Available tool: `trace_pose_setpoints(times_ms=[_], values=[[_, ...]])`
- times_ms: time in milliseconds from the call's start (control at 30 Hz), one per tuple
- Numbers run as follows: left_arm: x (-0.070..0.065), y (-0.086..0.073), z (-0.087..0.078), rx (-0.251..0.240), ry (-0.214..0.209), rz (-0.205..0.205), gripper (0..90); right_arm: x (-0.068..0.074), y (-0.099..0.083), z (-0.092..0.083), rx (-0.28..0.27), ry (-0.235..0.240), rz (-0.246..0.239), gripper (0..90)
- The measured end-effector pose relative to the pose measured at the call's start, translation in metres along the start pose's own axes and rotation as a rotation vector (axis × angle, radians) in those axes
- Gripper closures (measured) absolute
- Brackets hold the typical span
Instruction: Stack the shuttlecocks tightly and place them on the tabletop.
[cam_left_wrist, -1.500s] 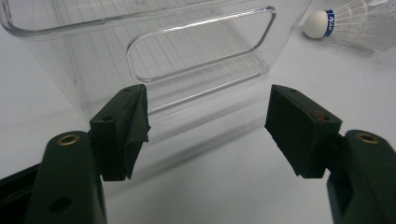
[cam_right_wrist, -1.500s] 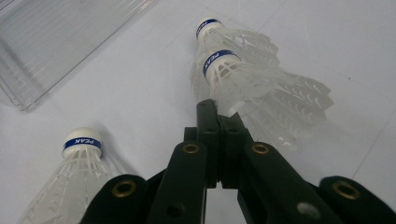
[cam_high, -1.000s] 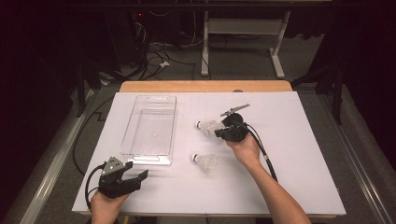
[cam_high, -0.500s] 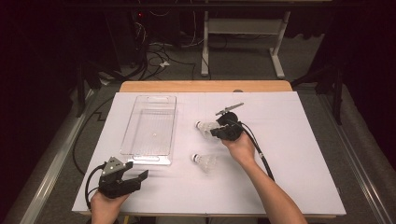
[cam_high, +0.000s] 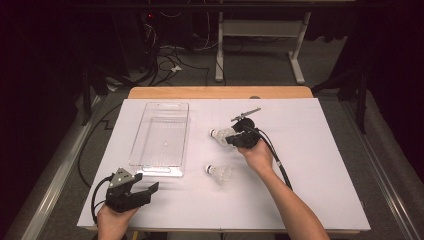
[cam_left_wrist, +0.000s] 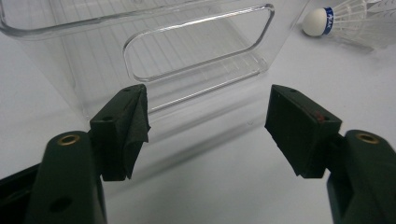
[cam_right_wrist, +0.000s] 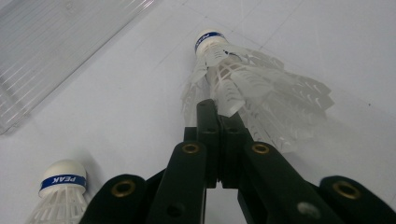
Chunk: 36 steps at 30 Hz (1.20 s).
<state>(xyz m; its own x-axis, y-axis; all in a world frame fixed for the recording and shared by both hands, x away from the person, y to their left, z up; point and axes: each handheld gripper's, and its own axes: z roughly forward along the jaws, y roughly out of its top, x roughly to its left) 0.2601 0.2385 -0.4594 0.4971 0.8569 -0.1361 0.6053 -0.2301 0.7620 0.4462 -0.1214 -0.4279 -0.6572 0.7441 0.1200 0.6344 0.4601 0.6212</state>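
Since the earlier frames, the right gripper (cam_high: 231, 138) had shifted slightly toward the table's left with the far shuttlecock (cam_high: 220, 135); the left gripper (cam_high: 145, 190) had not moved. In the right gripper view the jaws were closed almost together on the feather skirt of that shuttlecock (cam_right_wrist: 252, 93), its cork end pointing away from the hand. The left gripper's jaws stood wide apart and empty (cam_left_wrist: 208, 130), near the table's front left corner, facing the end wall of the tray (cam_left_wrist: 140, 37).

The clear plastic tray (cam_high: 150, 162) held nothing; its floor showed bare through ribbed walls, with a handle cut-out in the near end. A second shuttlecock (cam_high: 219, 172) lay on the white table (cam_high: 310, 190), apart from the tray and in front of the held one. Its cork (cam_right_wrist: 63, 179) carried a blue band reading "PEAK". The held one's band was similar, wording unreadable.
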Motion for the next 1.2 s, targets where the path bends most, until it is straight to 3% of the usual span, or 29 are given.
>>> trace_pose_setpoints(times_ms=[300, 667, 1200], values=[[-0.0002, 0.0, -0.0002, 0.001, -0.003, 0.003, 30.9, -0.0063, 0.0012, 0.0012, 0.01, -0.019, 0.009, 90.0], [-0.0003, 0.0001, 0.0, 0.004, -0.003, 0.004, 30.9, -0.0058, 0.0053, 0.0051, 0.003, 0.0, -0.004, 90.0], [-0.0005, 0.0, -0.0002, 0.005, -0.004, 0.005, 30.9, -0.0097, 0.0034, 0.0079, 0.001, 0.017, 0.017, 88.1]])
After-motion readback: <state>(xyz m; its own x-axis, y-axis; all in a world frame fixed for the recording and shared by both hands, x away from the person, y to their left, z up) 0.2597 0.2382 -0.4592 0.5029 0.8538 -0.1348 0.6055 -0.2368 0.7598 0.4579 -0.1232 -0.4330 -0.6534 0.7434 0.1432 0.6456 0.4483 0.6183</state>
